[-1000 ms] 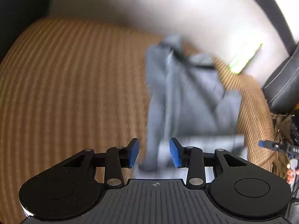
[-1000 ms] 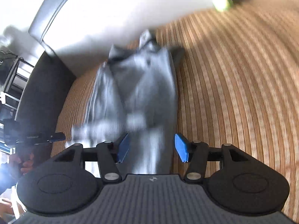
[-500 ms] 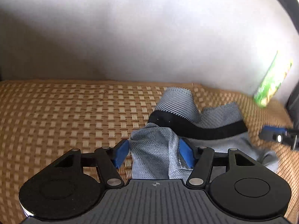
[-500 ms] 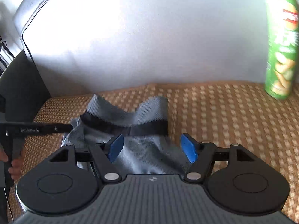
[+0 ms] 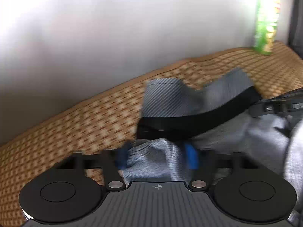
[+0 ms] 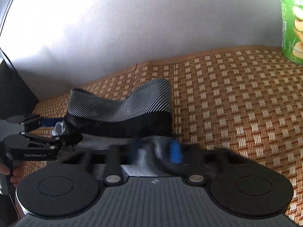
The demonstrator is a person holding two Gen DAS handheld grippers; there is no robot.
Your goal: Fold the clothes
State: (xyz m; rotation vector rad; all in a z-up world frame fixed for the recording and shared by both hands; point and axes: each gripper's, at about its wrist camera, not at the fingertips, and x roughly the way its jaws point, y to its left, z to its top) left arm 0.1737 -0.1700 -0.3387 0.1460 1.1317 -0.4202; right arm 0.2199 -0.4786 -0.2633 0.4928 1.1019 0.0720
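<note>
A grey garment (image 5: 255,143) with a black waistband (image 5: 198,121) and a striped inner lining (image 6: 121,106) lies on the woven mat (image 6: 236,104), its waist end towards the wall. My left gripper (image 5: 157,157) is at the garment's near left edge. Its jaws are closing, and a bunched fold of grey fabric fills the gap between the blue pads. My right gripper (image 6: 155,150) is at the right edge just below the waistband. Its jaws are also closing, with a fold of fabric between the pads. In each wrist view the other gripper shows at the side.
A green can of crisps (image 6: 293,22) stands on the mat against the pale wall (image 5: 113,37), to the right of the garment. Dark furniture (image 6: 13,94) borders the mat on the left. A person's hand (image 6: 11,174) holds the left gripper's handle.
Both grippers moved from above the spread garment down to its waistband end near the wall. Their jaws, wide half a second ago, have narrowed onto folds of grey fabric.
</note>
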